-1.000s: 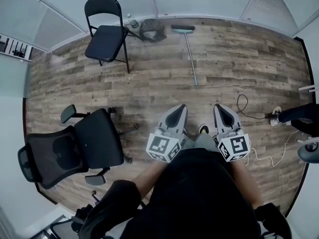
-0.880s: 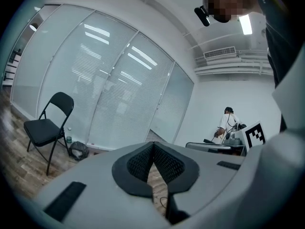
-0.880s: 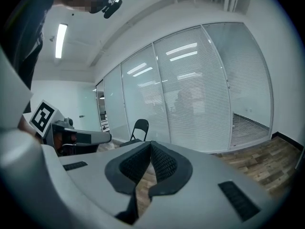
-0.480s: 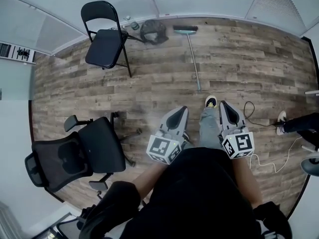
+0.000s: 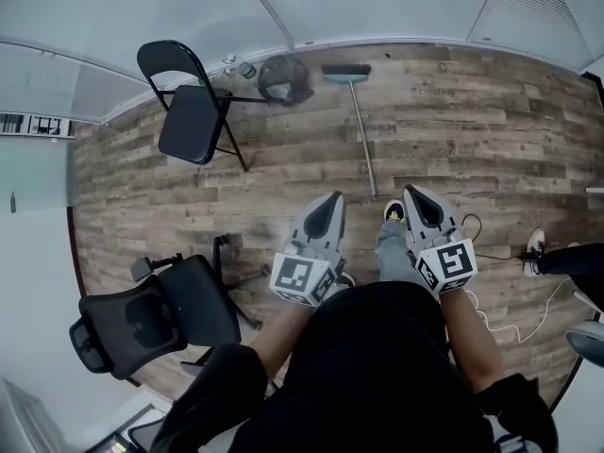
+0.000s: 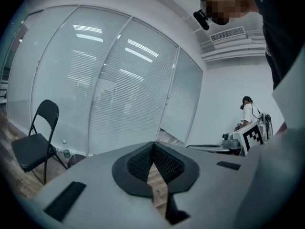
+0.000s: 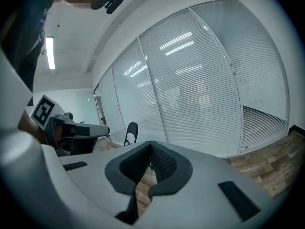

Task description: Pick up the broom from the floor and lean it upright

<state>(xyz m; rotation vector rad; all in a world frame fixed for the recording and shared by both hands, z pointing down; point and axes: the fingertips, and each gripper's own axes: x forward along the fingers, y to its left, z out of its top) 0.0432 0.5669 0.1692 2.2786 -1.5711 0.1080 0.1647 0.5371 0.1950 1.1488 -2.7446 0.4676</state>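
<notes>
I hold both grippers out in front of me, side by side, pointing across the wood floor (image 5: 491, 111) toward the glass wall (image 5: 377, 8).

The left gripper (image 5: 327, 204) is clenched on nothing. In its own view (image 6: 153, 144) the ribbed pads (image 6: 136, 162) meet at the tips, and only floor planks show in the slit behind them. The right gripper (image 5: 413, 194) is the same: jaws pressed together and empty (image 7: 151, 143), with nothing but floor behind its pads (image 7: 164, 163).

The broom (image 5: 360, 130) lies flat on the floor, untouched. Its teal brush head sits close to the foot of the glass wall and its thin handle runs back toward me. In the head view the near end of the handle stops just ahead of the two gripper tips, roughly between them and apart from both.

Left of the brush head there is a dark round bag (image 5: 285, 78) against the wall, with a small bottle (image 5: 247, 69) beside it. Further left stands a black folding chair (image 5: 189, 111) — it also shows at the left edge of the left gripper view (image 6: 33, 144) and small in the right gripper view (image 7: 130, 131).

A black office chair (image 5: 156, 314) sits well off to my left. A cable (image 5: 472, 226) loops on the floor to my right. My shoe (image 5: 394, 211) shows between the grippers.
</notes>
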